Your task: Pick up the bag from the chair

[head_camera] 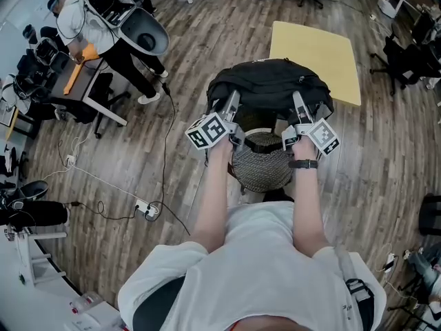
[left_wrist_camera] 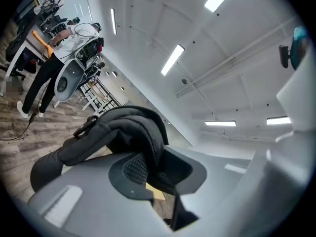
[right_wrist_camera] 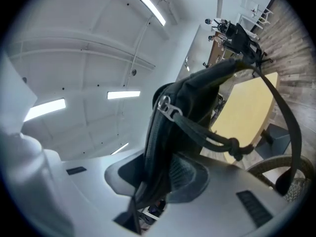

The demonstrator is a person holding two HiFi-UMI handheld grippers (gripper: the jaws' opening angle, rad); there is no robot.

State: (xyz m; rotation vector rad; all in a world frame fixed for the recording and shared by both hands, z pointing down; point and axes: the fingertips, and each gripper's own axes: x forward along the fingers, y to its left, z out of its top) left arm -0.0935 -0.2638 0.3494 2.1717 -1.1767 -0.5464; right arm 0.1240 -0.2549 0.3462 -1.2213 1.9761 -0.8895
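Two grips share the load: the left gripper [head_camera: 229, 107] pinches a thick fold of the bag [head_camera: 269, 85] between its nearly closed jaws, and the right gripper [head_camera: 300, 110] clamps a bunched edge of the same bag, its jaws set a little wider around the fabric. The bag hangs from both, out in front of the person and seemingly off the round seat of the chair [head_camera: 262, 163] just below. Doing this lift well probably means raising both hands at an even height and pace, so that the soft body neither tips nor drags one pinch loose, and holding firm pressure, since only cloth sits between the pads. A loose strap [right_wrist_camera: 284, 117] dangles low on the right and could snag the chair, so a straight upward path looks safest. The bag is black, matte, woven fabric, limp and slumping into rounded folds, with a knotted cord [right_wrist_camera: 232, 144] and a small metal-looking ring. The chair's seat is a coarse basket weave, and a flat yellow table [head_camera: 317, 50] stands beyond on plank flooring.
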